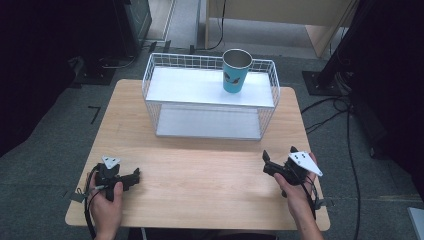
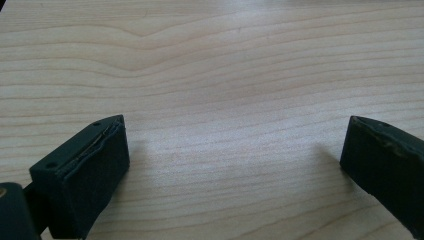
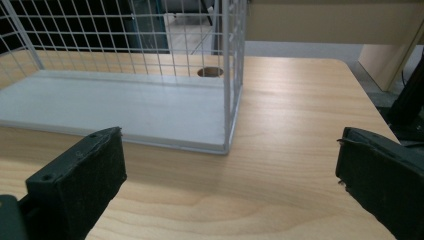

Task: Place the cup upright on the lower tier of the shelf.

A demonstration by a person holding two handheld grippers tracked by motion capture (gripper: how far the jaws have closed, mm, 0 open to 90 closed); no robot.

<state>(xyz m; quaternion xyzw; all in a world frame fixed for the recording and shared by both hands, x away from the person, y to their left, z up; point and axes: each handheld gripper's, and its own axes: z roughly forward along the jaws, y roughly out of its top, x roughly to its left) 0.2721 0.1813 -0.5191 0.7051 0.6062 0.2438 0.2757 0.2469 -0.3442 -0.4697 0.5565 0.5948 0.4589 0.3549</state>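
Nothing looks started from where I stand. The teal cup [image 1: 236, 70] sits upright on the top shelf of the white wire rack [image 1: 150, 75], upper centre of the high view, well apart from both hands. The left gripper [image 1: 134, 176], lower left, rests over bare table [image 1: 200, 175] with its jaws spread wide and empty. The right gripper [image 1: 265, 161], lower right, is likewise released (it faces the rack's lower shelf [image 3: 125, 107]). Reaching and grasping are all left to do, I'd judge.
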